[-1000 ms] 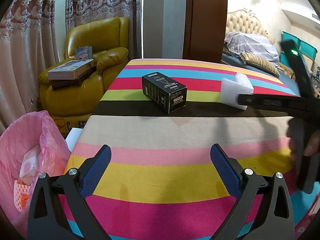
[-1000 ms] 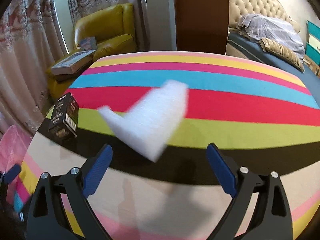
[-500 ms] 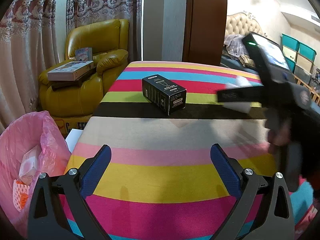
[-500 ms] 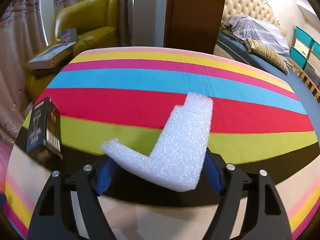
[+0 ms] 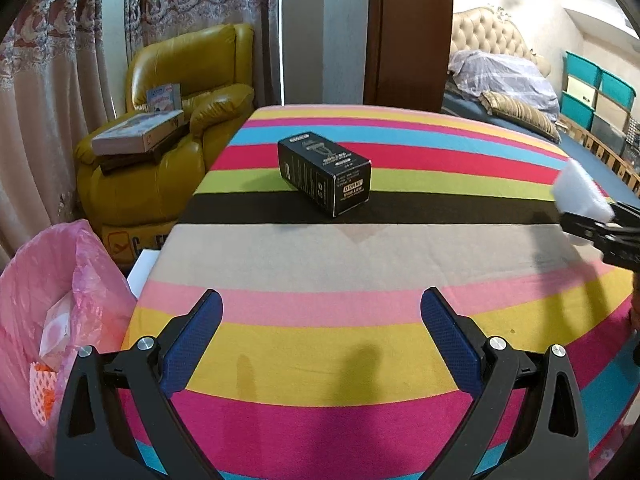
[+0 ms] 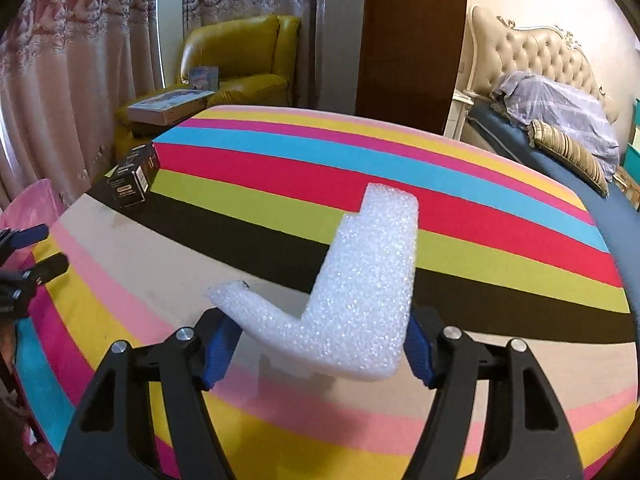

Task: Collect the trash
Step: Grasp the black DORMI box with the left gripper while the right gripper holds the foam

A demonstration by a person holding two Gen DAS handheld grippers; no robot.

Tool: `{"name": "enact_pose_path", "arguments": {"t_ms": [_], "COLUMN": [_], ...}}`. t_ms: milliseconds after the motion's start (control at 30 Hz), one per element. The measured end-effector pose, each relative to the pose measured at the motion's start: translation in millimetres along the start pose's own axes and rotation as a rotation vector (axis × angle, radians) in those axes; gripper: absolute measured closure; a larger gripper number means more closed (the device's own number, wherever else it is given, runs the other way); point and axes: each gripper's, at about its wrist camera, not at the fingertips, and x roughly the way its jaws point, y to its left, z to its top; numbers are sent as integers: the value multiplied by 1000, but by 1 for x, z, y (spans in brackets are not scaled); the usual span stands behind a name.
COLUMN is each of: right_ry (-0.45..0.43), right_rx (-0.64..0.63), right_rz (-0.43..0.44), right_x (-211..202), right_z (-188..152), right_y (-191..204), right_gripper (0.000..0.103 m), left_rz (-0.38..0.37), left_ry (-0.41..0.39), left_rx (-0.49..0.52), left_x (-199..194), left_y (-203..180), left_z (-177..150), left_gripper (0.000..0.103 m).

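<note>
The right gripper (image 6: 316,348), jaws just closing, clamps the foam (image 6: 360,280) above the tabletop (image 6: 280,168). Keep the squeeze light and carry it level to the pink bag (image 5: 52,280). The left gripper (image 5: 320,332) hangs released; the box (image 5: 324,172) waits mid-tabletop.

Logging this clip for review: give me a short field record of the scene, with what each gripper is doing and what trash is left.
surface: striped tablecloth
right gripper: jaws have just been closing, now shut on the white L-shaped foam piece, lifted off the cloth
left gripper: open, nothing between its fingers, above the near edge of the cloth
trash left on cloth: black box, lying on its side
bin: pink bag left of the table, some trash already inside
</note>
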Motion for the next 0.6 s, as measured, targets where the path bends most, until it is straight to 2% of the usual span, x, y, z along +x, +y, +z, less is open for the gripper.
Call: {"name": "enact_pose_path", "arguments": {"t_ms": [167, 267, 367, 467, 600], "right_ry": [-15, 0, 16, 24, 29], "right_rx": [-9, -19, -18, -17, -17], "right_rz": [-12, -18, -23, -27, -29], "right_x": [-6, -4, 3, 6, 9], "right_z": [-4, -3, -2, 0, 2], "right_y": [-2, 1, 2, 4, 8], "right_gripper": [36, 36, 36, 36, 36], "left_rz": [-2, 26, 87, 90, 144], "left_ry": [42, 31, 26, 50, 63], "left_rx": [-18, -22, -16, -69, -104], "left_x": [11, 22, 43, 64, 90], "left_y": [-9, -21, -32, -36, -38], "left_z": [15, 31, 48, 66, 90], "left_gripper": [9, 9, 9, 9, 9]}}
